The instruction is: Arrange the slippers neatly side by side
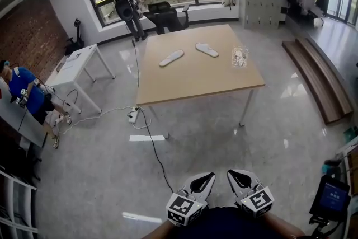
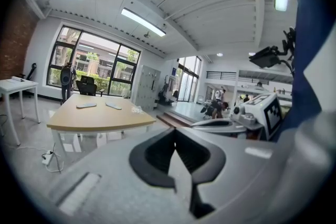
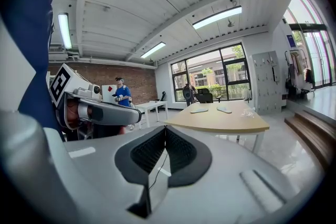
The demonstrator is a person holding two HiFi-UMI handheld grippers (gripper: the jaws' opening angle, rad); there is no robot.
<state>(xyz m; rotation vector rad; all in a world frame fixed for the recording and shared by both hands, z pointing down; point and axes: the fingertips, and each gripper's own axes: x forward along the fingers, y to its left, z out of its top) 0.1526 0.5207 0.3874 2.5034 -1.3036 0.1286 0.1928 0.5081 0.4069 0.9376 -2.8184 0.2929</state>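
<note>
One clear container (image 1: 239, 56) near slipper (image 1: 207, 50)

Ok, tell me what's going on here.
A person stands well back from the wooden table, holding the left gripper and the right gripper low in front of them, both shut and empty. The left slipper and the right slipper lie on the table's far half, apart and angled differently, not side by side. Neither has been picked up yet.

Grey hand-held grippers (image 1: 205, 181) (image 1: 239, 177), black-white marker cubes (image 1: 183, 209), navy top (image 1: 226, 223)
</note>
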